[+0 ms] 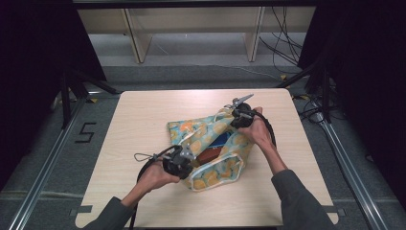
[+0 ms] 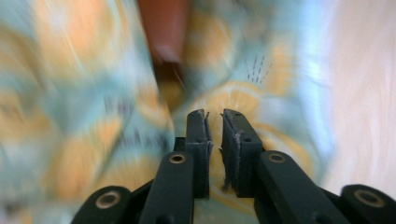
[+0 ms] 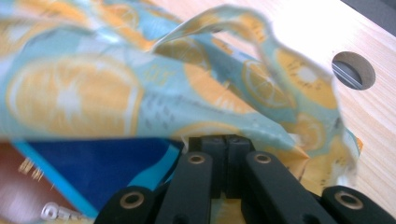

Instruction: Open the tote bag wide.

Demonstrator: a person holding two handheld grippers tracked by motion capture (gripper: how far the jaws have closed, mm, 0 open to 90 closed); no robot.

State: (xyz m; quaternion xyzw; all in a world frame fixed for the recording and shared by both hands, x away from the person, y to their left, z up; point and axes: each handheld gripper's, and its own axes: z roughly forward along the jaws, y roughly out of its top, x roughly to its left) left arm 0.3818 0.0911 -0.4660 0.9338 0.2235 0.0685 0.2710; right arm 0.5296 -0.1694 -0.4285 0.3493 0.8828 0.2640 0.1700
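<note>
While splayed, grippers (image 1: pixel 182 160) astride bag (image 1: pixel 210 143)

The high view is evenly lit from above: the pale counter (image 1: pixel 143 120) is bright, while black curtains at nine and three o'clock swallow the light. Shadows under the hands are soft and short. The left gripper view is heavily motion-blurred; the orange-print fabric (image 2: pixel 93 93) smears into streaks, with washed-out glare at three o'clock, though the black fingers (image 2: pixel 198 135) stay sharp. The right gripper view is sharper, blurring slightly toward nine o'clock, with glare blown out on the counter at one o'clock.
</note>
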